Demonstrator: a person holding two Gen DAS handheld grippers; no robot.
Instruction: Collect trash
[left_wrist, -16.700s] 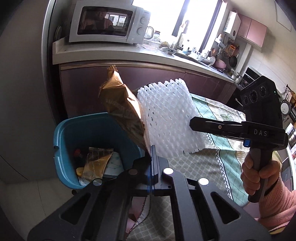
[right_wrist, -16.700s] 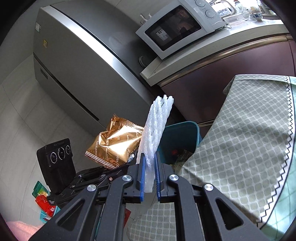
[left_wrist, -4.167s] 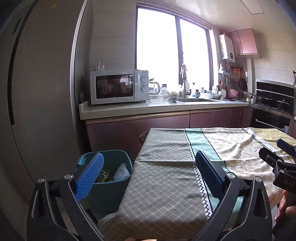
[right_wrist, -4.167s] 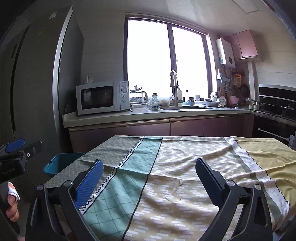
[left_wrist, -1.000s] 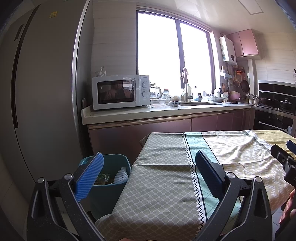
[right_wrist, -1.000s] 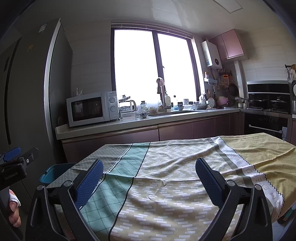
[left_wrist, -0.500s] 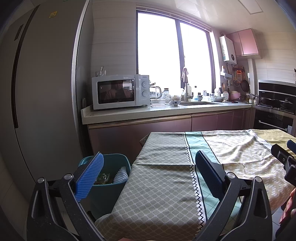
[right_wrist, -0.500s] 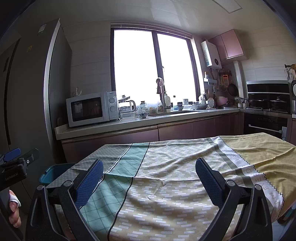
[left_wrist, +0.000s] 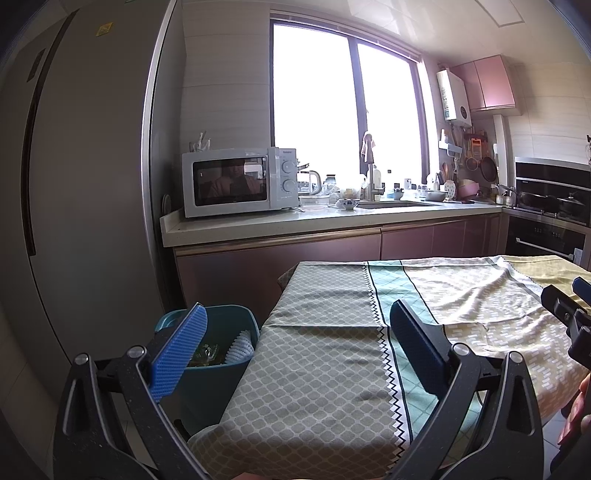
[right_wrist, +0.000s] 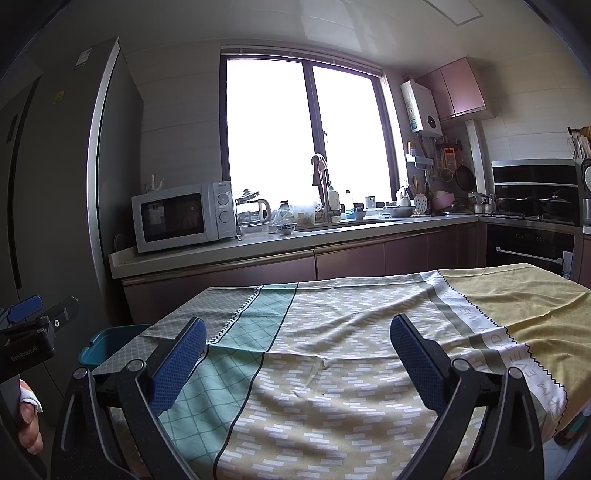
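both claws spread wide, empty: left gripper (left_wrist: 295, 347), right gripper (right_wrist: 297, 349). trash sits in teal bin (left_wrist: 236, 373) at 9 o'clock of tablecloth (left_wrist: 325, 369); white foam net (left_wrist: 240, 345) pokes up inside. cloth looks bare, so likely done: scan once, hold off the bin. readable: "genrobot.ai" on left gripper body, "eve" on cloth edge.

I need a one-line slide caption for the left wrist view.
Open left gripper above the patterned tablecloth, beside the teal plastic trash bin holding collected wrappers.

A bright window (right_wrist: 306, 136) lights the kitchen counter (right_wrist: 295, 240) beside a tall fridge (left_wrist: 74, 184).
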